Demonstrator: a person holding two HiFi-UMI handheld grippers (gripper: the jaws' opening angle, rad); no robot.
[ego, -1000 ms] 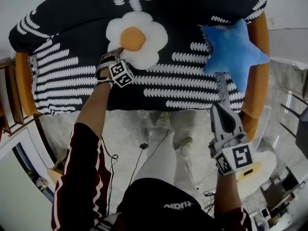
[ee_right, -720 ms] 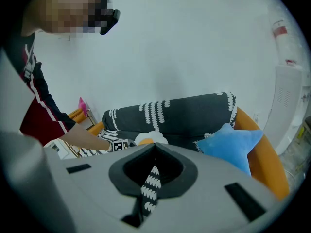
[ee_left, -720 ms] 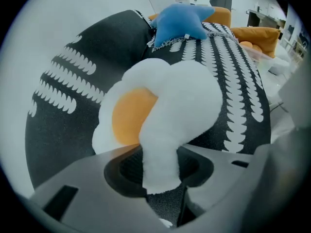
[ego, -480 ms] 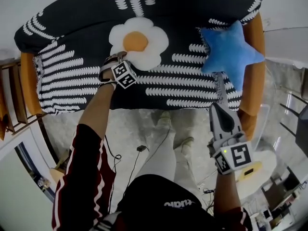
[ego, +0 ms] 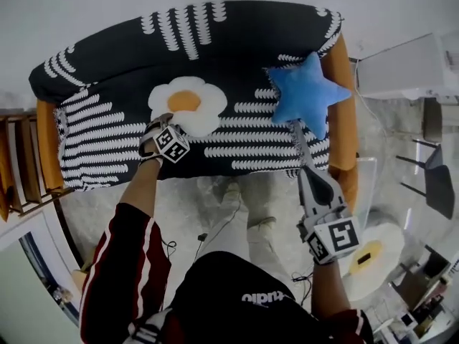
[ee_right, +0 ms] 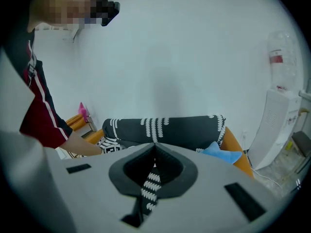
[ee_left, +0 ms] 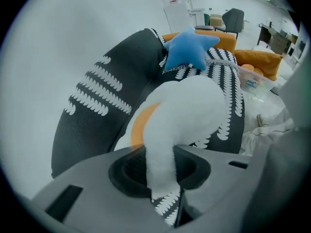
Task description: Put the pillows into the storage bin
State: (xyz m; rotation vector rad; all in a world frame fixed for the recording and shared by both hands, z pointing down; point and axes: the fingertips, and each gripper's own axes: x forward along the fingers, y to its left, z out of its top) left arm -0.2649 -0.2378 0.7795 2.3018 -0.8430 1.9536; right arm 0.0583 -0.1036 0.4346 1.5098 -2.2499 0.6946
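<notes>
A white flower pillow with an orange centre [ego: 185,104] [ee_left: 194,106] lies on the black-and-white covered sofa [ego: 107,120]. My left gripper [ego: 163,125] [ee_left: 160,174] is at its near edge. Its jaws have just been closing and now pinch one white petal. A blue star pillow [ego: 305,92] [ee_right: 221,153] rests against the right orange armrest [ego: 338,84]. My right gripper [ego: 293,124] [ee_right: 154,145] is shut, its tips near the star's lower point in the head view. In the right gripper view the star sits off to the right, apart from the jaws. Only patterned cover shows behind the tips.
A clear plastic bin [ego: 366,181] [ee_left: 252,76] stands on the floor beside the right armrest. A wooden rack [ego: 18,163] is left of the sofa. A white appliance [ego: 401,67] and a chair [ego: 437,170] stand at the right. A cable [ego: 203,236] lies by the person's feet.
In the head view the sofa has shrunk and slid left. My left gripper has stayed at the flower pillow's near edge, and my right gripper's tips have stayed by the star's lower point.
</notes>
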